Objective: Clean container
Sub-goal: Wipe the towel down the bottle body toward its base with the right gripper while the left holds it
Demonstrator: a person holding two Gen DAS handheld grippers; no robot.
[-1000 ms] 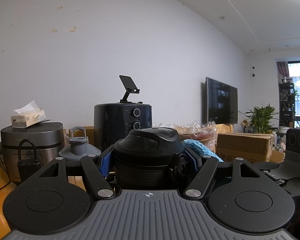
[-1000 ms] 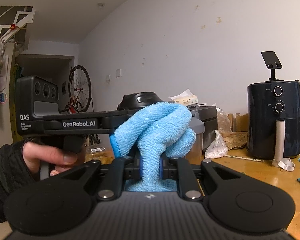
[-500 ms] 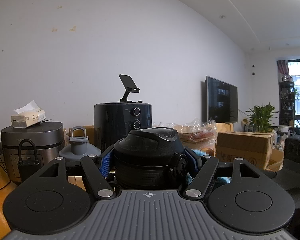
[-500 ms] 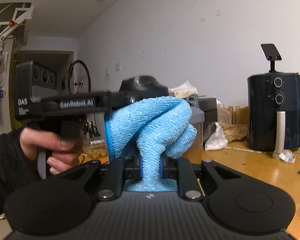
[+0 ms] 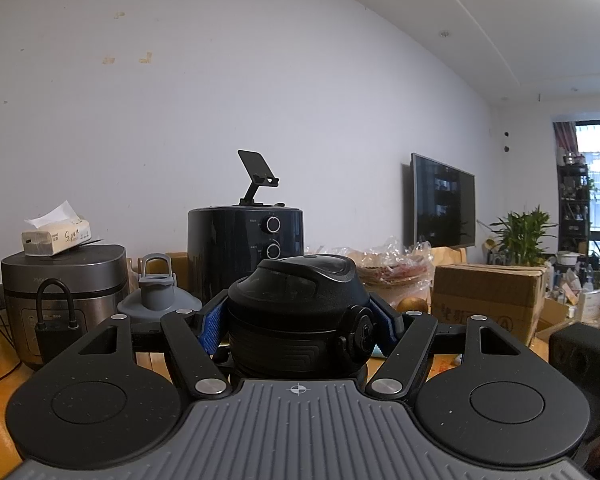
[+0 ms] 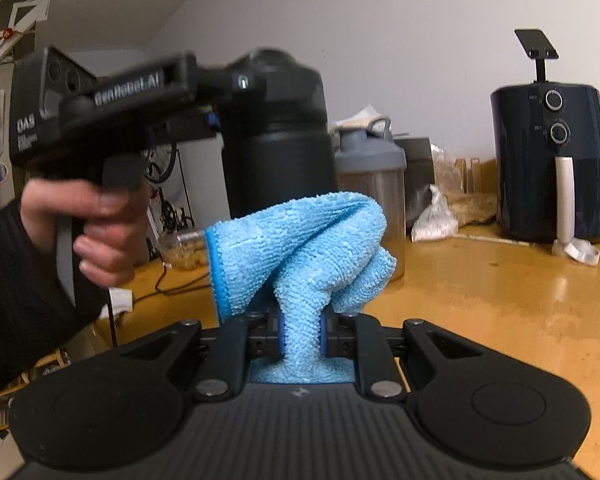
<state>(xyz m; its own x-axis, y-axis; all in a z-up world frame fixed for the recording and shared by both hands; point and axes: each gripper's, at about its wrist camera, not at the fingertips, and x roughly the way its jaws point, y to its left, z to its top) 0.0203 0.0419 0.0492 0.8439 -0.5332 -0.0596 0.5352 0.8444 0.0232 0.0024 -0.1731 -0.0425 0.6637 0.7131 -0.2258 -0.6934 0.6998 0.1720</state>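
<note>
Two grips carry the risk: the left gripper (image 5: 296, 316) pinches the black bottle (image 6: 278, 148) by its lid, held off the wooden table (image 6: 500, 280), while the right gripper (image 6: 300, 336) squeezes the blue microfiber cloth (image 6: 304, 248), so hard wiping could twist the bottle loose

I'm seeing a matt black bottle (image 6: 278, 148) with a ribbed plastic lid (image 5: 296, 312), a fluffy blue microfibre cloth (image 6: 312, 248), and a glossy wooden tabletop (image 6: 500, 300) (it's throwing back reflections) under a shiny dark air fryer (image 6: 552, 160).
</note>
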